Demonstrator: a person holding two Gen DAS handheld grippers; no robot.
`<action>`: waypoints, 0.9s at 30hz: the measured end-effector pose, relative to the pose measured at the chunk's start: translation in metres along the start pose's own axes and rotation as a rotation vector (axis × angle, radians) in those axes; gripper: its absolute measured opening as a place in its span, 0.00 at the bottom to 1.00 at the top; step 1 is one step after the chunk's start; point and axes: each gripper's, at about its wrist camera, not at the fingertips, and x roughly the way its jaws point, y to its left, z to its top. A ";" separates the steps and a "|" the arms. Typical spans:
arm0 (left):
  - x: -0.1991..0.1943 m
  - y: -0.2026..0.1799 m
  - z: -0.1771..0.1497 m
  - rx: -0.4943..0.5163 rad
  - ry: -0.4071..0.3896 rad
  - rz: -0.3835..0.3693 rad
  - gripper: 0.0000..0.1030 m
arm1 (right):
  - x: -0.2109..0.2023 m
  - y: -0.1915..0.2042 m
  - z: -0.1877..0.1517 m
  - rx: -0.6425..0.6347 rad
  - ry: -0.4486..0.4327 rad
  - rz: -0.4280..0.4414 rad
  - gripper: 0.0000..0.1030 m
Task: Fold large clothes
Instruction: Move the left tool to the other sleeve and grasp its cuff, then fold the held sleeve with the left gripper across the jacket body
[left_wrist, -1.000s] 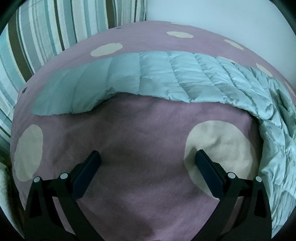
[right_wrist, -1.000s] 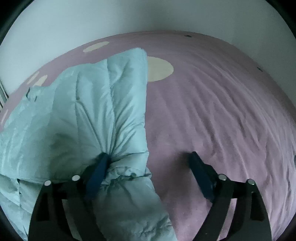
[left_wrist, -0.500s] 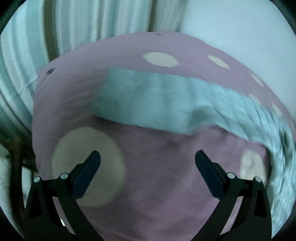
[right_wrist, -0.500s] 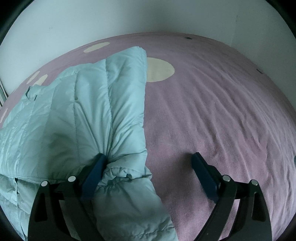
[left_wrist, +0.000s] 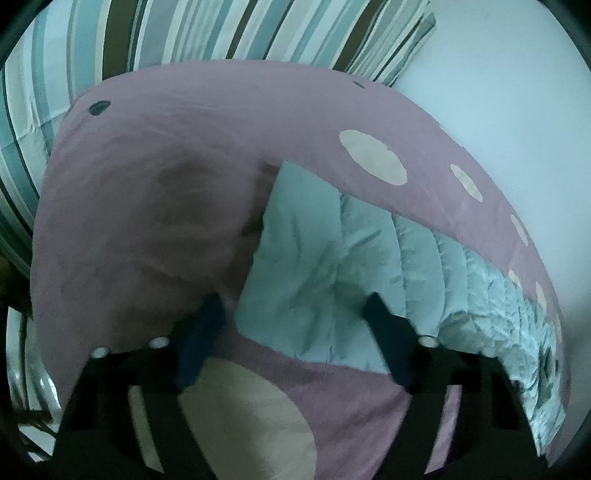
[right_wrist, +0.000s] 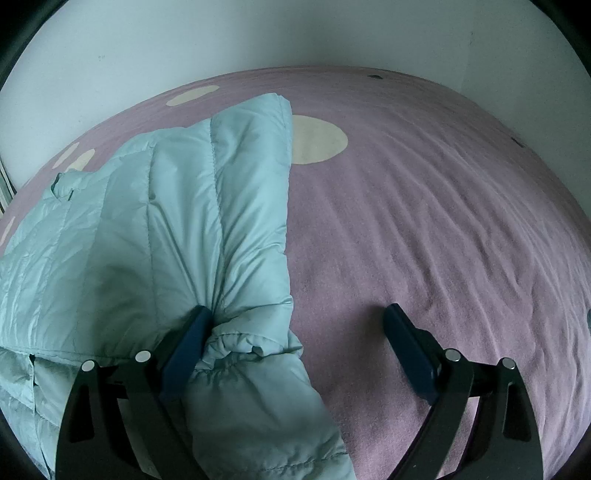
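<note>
A pale mint quilted puffer jacket lies on a mauve bedcover. In the left wrist view its long sleeve (left_wrist: 306, 258) runs from the right to a flat cuff end between the fingers of my left gripper (left_wrist: 293, 317). The jaws are closing around that cuff; the right finger touches the fabric and the left finger stands just beside its edge. In the right wrist view the jacket body (right_wrist: 166, 221) fills the left half. My right gripper (right_wrist: 297, 312) is open, its left finger (right_wrist: 192, 332) pushed into a bunched fold, its right finger over bare cover.
The mauve bedcover (right_wrist: 424, 221) has cream dots and is creased on the right. A striped cloth (left_wrist: 221, 33) stands behind the bed's far left edge. A pale wall (right_wrist: 258, 33) runs along the back. The bed's corner drops off at the left (left_wrist: 40, 277).
The left gripper has swung left along the sleeve to its cuff end and rolled, and its jaws have narrowed around the cuff. The right gripper has stayed put.
</note>
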 end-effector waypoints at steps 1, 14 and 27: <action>0.001 0.000 0.001 -0.003 0.004 -0.007 0.62 | 0.000 0.000 0.000 0.000 0.000 0.000 0.90; 0.009 -0.003 0.007 -0.004 0.036 -0.074 0.12 | 0.000 0.000 0.000 0.001 0.000 0.001 0.90; -0.048 -0.091 -0.007 0.213 -0.109 -0.054 0.04 | -0.001 0.001 0.001 0.004 -0.002 0.002 0.90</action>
